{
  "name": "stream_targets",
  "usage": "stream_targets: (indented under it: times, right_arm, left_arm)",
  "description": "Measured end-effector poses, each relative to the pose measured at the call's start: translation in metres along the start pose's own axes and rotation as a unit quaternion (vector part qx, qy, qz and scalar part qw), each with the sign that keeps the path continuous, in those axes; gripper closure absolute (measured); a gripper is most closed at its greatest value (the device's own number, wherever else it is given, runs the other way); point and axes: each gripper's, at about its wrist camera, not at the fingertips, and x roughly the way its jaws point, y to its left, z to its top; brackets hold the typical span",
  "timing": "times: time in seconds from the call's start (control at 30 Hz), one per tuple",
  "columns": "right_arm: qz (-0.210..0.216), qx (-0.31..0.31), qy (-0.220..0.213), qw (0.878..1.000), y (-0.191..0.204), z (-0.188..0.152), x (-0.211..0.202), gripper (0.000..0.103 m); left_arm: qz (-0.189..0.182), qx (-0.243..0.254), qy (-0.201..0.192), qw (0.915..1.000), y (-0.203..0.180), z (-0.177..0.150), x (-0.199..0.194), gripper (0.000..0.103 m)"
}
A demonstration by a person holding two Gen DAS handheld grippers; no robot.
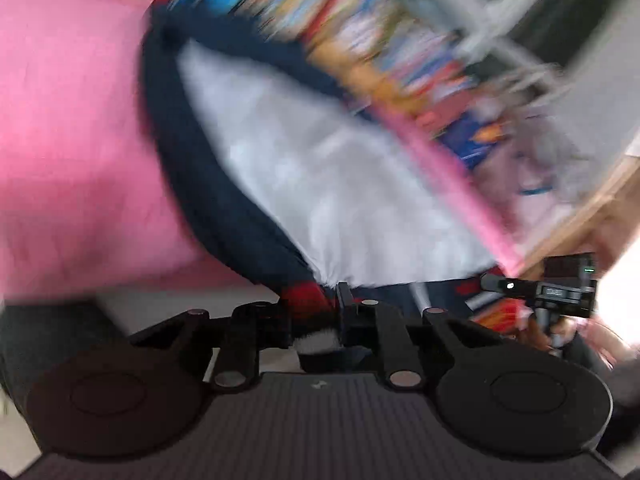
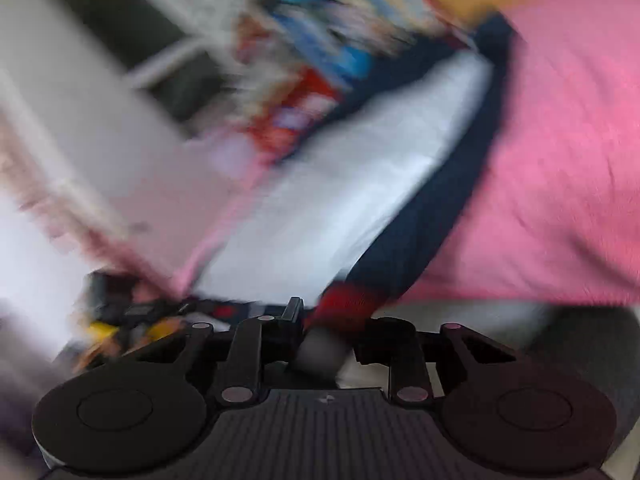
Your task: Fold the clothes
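Wrist views close over shared garment (image 1: 320,184)

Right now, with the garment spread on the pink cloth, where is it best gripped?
At its red cuffs, one per gripper, from the near edge. The garment fans away from them, so they are its nearest thick ends. Left gripper and right gripper already pinch one each.

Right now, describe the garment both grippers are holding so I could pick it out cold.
Start at the pink sheet. Lying across it is the garment: a pale grey-white body edged with a navy band. The left gripper and right gripper each pinch a red cuff-like end. Nothing else nearby mixes white, navy and red.
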Motion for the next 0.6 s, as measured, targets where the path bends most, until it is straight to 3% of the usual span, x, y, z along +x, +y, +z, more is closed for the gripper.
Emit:
stream_targets:
  times: [0.07,0.1,0.13,0.2,0.27,0.37,0.43,0.53,0.6]
  right_arm:
    - [-0.006,-0.041,-0.019,0.999,0.015,0.003,-0.021,0.078]
    - [-0.021,-0.050,-0.022,0.998,0.017,0.003,-0.026,0.077]
    - [-0.043,-0.050,-0.020,0.998,0.013,0.002,-0.026,0.077]
    - [-0.090,-0.019,0.002,0.996,-0.004,-0.005,-0.011,0.074]
    - [-0.162,0.011,0.060,0.985,-0.023,-0.019,0.017,0.074]
    - [-0.250,-0.006,0.126,0.960,-0.028,-0.037,0.045,0.074]
    - [-0.255,-0.025,0.132,0.958,-0.019,-0.043,0.043,0.074]
    - [-0.231,-0.045,0.082,0.968,0.006,-0.036,0.021,0.064]
    - [-0.209,-0.071,0.024,0.975,0.025,-0.025,0.008,0.048]
  left_arm:
    - [-0.002,0.018,-0.023,0.9996,-0.004,0.005,-0.016,0.084]
    - [0.008,0.015,-0.016,0.9997,0.000,0.005,-0.013,0.083]
    - [0.020,0.008,-0.003,0.9998,0.005,0.004,-0.007,0.082]
    - [0.077,0.000,0.053,0.9956,0.015,-0.005,0.019,0.081]
    - [0.141,0.005,0.109,0.9840,0.021,-0.016,0.044,0.080]
    - [0.229,0.055,0.163,0.9579,0.014,-0.033,0.066,0.082]
    - [0.255,0.085,0.150,0.9514,0.003,-0.037,0.057,0.080]
    - [0.256,0.090,0.091,0.9582,-0.016,-0.027,0.030,0.077]
    - [0.245,0.105,0.044,0.9628,-0.036,-0.015,0.017,0.075]
